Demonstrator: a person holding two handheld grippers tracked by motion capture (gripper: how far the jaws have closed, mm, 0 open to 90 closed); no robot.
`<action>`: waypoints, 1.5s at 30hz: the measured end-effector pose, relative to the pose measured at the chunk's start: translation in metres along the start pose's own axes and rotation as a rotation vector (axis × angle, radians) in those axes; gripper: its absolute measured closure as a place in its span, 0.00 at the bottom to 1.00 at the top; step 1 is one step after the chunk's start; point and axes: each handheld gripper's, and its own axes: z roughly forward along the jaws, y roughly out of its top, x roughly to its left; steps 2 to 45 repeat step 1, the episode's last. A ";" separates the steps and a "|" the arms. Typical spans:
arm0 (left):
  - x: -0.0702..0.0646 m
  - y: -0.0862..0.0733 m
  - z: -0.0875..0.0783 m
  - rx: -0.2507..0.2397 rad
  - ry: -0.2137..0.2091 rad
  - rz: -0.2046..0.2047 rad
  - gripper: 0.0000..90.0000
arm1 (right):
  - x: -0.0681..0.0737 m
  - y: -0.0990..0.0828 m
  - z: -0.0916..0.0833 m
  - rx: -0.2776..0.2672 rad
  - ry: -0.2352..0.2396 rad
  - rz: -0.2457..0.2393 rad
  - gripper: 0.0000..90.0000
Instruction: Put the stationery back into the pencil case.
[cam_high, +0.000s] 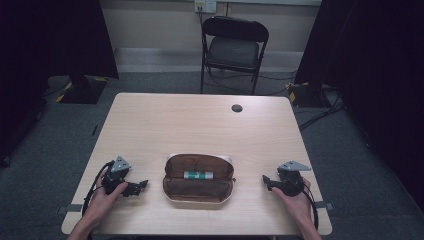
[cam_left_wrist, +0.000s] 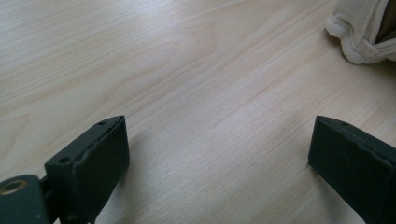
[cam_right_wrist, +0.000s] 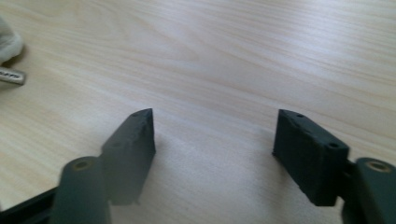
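Observation:
An open brown pouch (cam_high: 198, 187) with a cream outer side lies at the table's near middle. A white and green tube (cam_high: 198, 175) rests inside it. My left gripper (cam_high: 142, 186) lies low on the table left of the pouch and points toward it. In the left gripper view its jaws (cam_left_wrist: 217, 144) stand wide apart over bare wood, with the pouch's cream edge (cam_left_wrist: 357, 32) at the upper right. My right gripper (cam_high: 265, 181) sits right of the pouch and is open (cam_right_wrist: 212, 135) with nothing between its jaws. A cream corner of the pouch (cam_right_wrist: 7, 44) and a metal zip tab (cam_right_wrist: 11, 77) lie far left.
The light wooden table (cam_high: 200, 125) has a round dark cable hole (cam_high: 237, 108) near its far edge. A black folding chair (cam_high: 234, 47) stands behind the table. Dark curtains hang at both sides, and cables lie on the floor at the right.

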 end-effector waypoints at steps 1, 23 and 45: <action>0.000 0.000 0.000 0.000 0.000 0.000 0.05 | 0.000 0.000 0.001 -0.003 -0.010 0.003 0.29; 0.000 0.000 0.000 0.000 0.000 0.000 0.05 | 0.000 0.000 0.001 -0.003 -0.010 0.003 0.29; 0.000 0.000 0.000 0.000 0.000 0.000 0.05 | 0.000 0.000 0.001 -0.003 -0.010 0.003 0.29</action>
